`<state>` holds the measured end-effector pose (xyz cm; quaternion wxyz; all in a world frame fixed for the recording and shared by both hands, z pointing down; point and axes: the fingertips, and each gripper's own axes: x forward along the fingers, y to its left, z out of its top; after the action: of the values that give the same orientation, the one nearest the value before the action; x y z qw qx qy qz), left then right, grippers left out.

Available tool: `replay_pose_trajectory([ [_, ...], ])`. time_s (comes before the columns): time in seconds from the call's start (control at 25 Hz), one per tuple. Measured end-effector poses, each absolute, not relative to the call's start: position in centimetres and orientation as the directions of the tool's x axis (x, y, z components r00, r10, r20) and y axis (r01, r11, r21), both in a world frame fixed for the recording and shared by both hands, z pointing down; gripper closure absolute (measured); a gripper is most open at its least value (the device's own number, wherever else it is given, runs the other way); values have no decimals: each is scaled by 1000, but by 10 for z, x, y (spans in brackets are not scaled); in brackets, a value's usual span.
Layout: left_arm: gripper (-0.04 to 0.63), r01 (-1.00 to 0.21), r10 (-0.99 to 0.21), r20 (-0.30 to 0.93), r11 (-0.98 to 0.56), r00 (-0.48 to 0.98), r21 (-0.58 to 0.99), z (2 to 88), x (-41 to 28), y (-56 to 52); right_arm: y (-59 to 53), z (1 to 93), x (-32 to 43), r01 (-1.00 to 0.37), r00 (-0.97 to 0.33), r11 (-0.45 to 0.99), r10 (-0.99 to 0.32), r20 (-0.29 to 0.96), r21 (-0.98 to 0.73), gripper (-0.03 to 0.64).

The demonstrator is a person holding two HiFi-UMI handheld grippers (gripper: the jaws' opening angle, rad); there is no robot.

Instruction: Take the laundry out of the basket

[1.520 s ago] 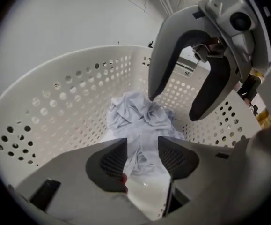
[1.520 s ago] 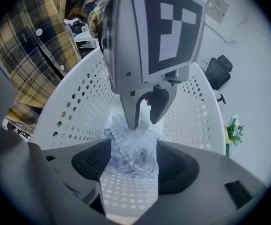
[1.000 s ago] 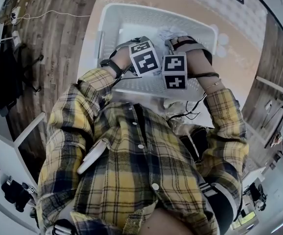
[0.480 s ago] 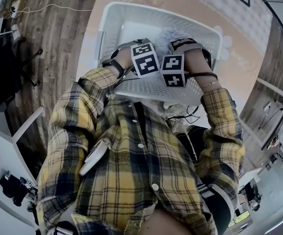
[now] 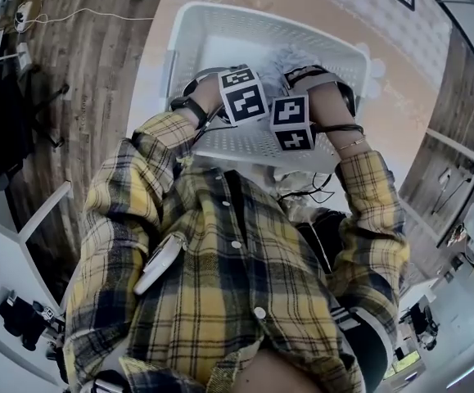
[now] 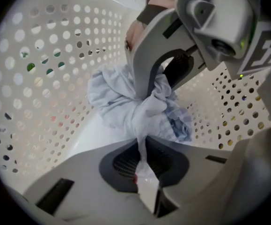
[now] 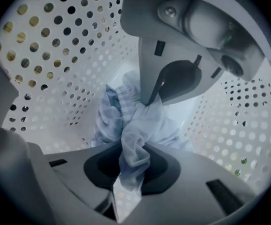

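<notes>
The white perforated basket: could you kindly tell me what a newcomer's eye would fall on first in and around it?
Both grippers reach down into the white perforated plastic basket, just beyond the person's yellow plaid shirt, which fills the lower head view. At the basket's bottom lies one crumpled pale blue cloth. The left gripper and the right gripper have just been closing, and each now pinches a fold of it.

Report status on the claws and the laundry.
Both just closed: left claw and right claw pinch the laundry. Laundry bunched low in the basket, not lifted out. Nothing blocking.
</notes>
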<state>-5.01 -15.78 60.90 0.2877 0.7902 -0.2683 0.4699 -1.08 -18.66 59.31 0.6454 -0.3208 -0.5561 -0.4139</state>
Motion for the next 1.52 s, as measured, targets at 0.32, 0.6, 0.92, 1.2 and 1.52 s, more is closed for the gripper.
replay_pose_trajectory([
  [0.32, 531, -778, -242, 866, -585, 438, 230, 572, -63, -170, -182, 550, -22, 871, -20, 475, -214, 977, 122, 511],
  [0.6, 531, -802, -363, 819, -568, 443, 182, 531, -62, -171, -183, 511, -22, 840, -91, 490, -297, 951, 234, 511],
  [0.92, 531, -829, -523, 746, -554, 411, 68, 456, -75, -164, -170, 443, -32, 734, -221, 547, -368, 903, 403, 511],
  [1.2, 531, -834, -610, 691, -552, 388, -19, 389, -77, -143, -150, 385, -36, 622, -340, 570, -421, 841, 537, 511],
  [1.52, 531, -822, -674, 637, -559, 375, -107, 333, -71, -113, -126, 332, -33, 470, -439, 585, -495, 750, 661, 511],
])
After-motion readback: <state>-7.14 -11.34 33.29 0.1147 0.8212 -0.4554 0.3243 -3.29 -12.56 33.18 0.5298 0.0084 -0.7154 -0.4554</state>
